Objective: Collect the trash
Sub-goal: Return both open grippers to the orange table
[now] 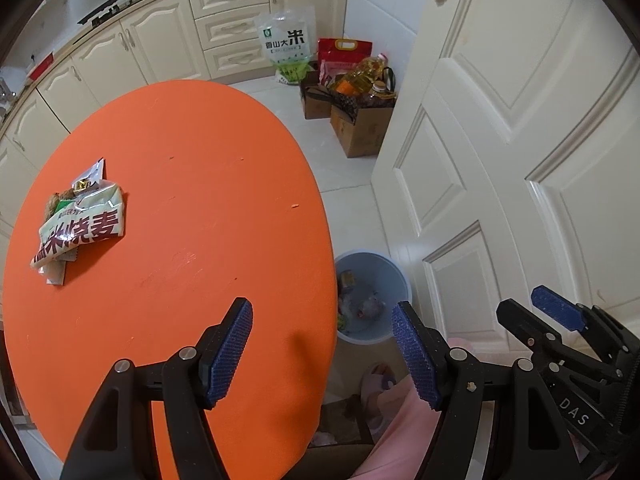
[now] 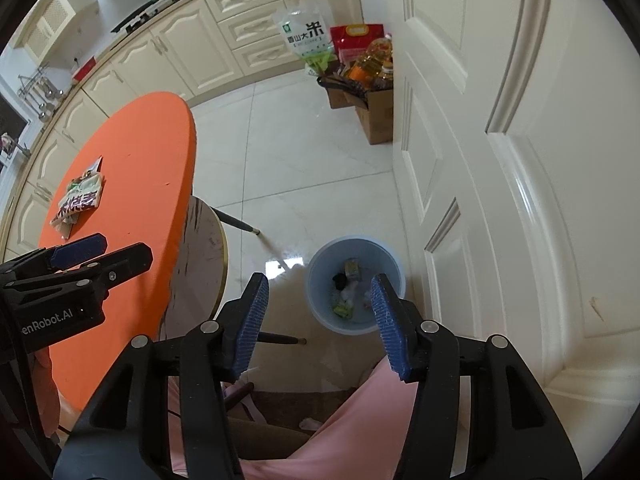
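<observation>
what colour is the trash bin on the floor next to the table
Pale blue. The trash bin shows best in the right wrist view, which looks straight down into it.

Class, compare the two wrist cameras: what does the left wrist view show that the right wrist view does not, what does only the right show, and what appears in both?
Only the left wrist view: a slipper on the floor beneath the table edge.
Only the right wrist view: the table's pale underside rim and its dark legs.
Both: the orange table, the food wrappers lying on it, the blue bin holding rubbish, the rice bag, the cardboard boxes, and both claws, left claw and right claw, open and empty.
</observation>
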